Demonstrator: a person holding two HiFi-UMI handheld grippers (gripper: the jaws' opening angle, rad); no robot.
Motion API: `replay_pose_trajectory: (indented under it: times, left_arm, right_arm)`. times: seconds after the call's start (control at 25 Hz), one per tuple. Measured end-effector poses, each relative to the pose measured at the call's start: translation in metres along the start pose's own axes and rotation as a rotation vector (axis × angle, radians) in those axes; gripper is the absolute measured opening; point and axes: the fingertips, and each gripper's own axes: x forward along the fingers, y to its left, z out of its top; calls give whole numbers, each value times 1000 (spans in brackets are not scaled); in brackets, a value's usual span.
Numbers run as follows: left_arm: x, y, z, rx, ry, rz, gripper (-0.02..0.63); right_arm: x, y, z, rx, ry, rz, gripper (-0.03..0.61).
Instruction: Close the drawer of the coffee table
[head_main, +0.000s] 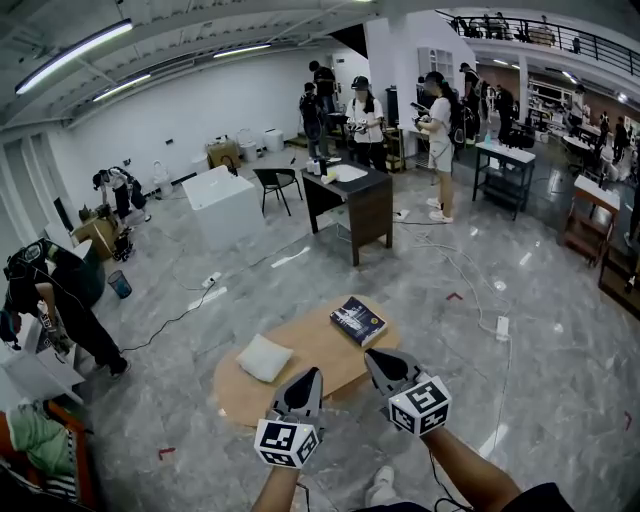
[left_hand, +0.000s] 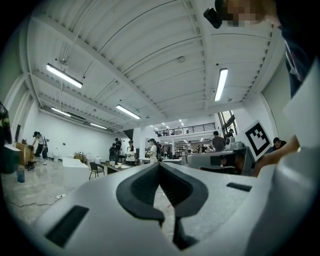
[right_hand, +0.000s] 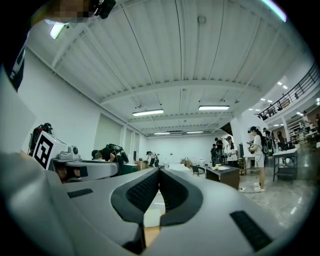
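The oval wooden coffee table (head_main: 322, 347) stands on the grey floor just ahead of me, with a dark book (head_main: 358, 321) on its right end and a white cushion (head_main: 264, 357) on its left. No drawer shows from this angle. My left gripper (head_main: 313, 373) hovers over the table's near edge, shut on nothing. My right gripper (head_main: 370, 354) is beside it near the book, also shut and empty. In the left gripper view the jaws of the left gripper (left_hand: 160, 164) meet and point up at the room and ceiling. The right gripper (right_hand: 159, 170) does the same in the right gripper view.
A white power strip (head_main: 502, 327) and cables lie on the floor to the right. Farther back stand a dark desk (head_main: 352, 205) and a white box (head_main: 224, 205). Several people stand behind the desk, and one bends over at the left (head_main: 50, 300). My shoe (head_main: 380, 487) is below the table.
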Motion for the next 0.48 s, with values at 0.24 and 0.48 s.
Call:
replay_pose_trajectory:
  times: [0.24, 0.48]
  left_arm:
    - [-34, 0, 16, 5, -17, -2, 2]
    - [-53, -4, 19, 4, -30, 2, 2]
  right_arm:
    - [-7, 32, 14, -14, -9, 3, 11]
    - [-16, 49, 20, -30, -24, 6, 11]
